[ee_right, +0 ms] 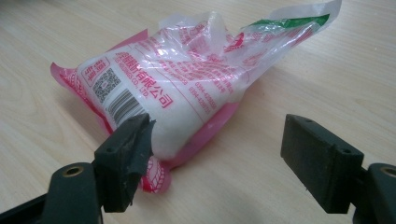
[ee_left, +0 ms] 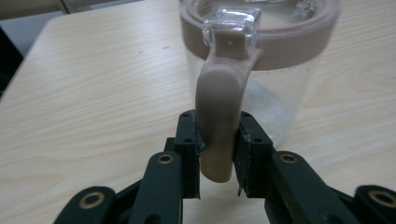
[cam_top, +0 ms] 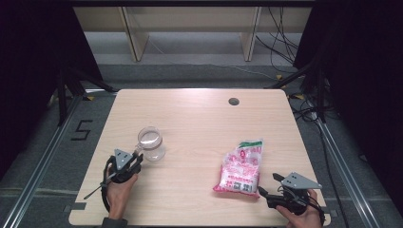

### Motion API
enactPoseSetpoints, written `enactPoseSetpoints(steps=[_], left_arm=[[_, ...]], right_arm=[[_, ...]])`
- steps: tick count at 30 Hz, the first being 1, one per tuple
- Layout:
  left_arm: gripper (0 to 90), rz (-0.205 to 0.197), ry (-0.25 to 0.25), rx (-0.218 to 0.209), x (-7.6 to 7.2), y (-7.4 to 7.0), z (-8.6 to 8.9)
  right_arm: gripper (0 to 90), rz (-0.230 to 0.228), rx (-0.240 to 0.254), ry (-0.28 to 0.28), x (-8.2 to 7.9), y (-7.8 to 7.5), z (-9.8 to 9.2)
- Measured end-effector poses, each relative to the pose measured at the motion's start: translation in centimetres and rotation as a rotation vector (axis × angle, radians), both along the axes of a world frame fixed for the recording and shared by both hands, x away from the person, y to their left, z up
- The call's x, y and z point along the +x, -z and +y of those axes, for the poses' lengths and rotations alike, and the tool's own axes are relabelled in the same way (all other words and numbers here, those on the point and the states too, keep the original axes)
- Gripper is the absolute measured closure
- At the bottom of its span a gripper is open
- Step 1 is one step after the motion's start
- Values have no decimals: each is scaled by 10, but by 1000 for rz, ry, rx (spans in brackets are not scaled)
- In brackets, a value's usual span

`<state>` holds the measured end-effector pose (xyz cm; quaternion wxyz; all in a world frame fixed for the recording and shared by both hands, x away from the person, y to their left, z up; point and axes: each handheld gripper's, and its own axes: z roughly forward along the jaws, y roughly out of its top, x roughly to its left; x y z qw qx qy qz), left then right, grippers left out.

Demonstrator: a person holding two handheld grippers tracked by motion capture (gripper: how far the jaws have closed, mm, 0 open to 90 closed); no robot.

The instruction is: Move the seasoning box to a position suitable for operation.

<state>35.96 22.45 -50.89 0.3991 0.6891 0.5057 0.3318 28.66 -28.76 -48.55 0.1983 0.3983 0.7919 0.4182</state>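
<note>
- Two grippers are in play; we log the left gripper [ee_left: 217, 154] clenched on the tan handle [ee_left: 219, 116] of a clear lidded jug [cam_top: 151, 143], pads pressing it from both sides.
- We note the handle's long axis runs upright, from the lid collar down between the jaws, so the jug sits straight ahead of the left gripper, touching it.
- We see the jug standing upright on the left half of the table, the left hand just behind it.
- We record the right gripper [cam_top: 266, 185] released, jaws wide, with nothing between them.
- We place the pink-and-white plastic bag [cam_top: 240, 167] of white granules just ahead of the right gripper, long axis running away from the person; its near corner lies by one jaw, and we cannot tell whether they touch.
- We judge jug and bag well apart, each nearer its own hand.
- We note a pale wood-grain table [cam_top: 190, 109] with a dark round grommet [cam_top: 233, 101] near the far edge, on grey floor, cables [cam_top: 280, 42] at far right.
</note>
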Motion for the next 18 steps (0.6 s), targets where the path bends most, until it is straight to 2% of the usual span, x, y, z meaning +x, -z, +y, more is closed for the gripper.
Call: enactPoseSetpoints(steps=[3, 6, 7, 8, 10, 12, 14, 16, 18], left_arm=[[744, 0, -20, -12, 5, 1, 4], [755, -2, -40, -3, 9, 1, 6], [761, -1, -43, -8, 11, 1, 8], [763, -1, -43, -8, 11, 1, 8], [765, -3, -41, -10, 14, 1, 7], [766, -3, -29, 0, 14, 1, 8], [767, -7, -25, -11, 14, 2, 5], [766, -20, 12, -8, 14, 3, -1], [768, -12, 30, -6, 13, 2, -8]], right_arm=[[255, 21, 15, 12, -1, 0, 2], [255, 8, 9, -2, 0, 0, 1], [255, 19, 8, 23, -2, 0, 1], [255, 19, 8, 23, -2, 0, 1], [255, 8, 8, -1, -1, 0, 1], [255, 9, 9, -3, 0, 0, 1], [255, 21, 12, 13, -2, 0, 2], [255, 16, 10, 9, -1, 0, 2], [255, 8, -1, -8, 0, 0, 2]])
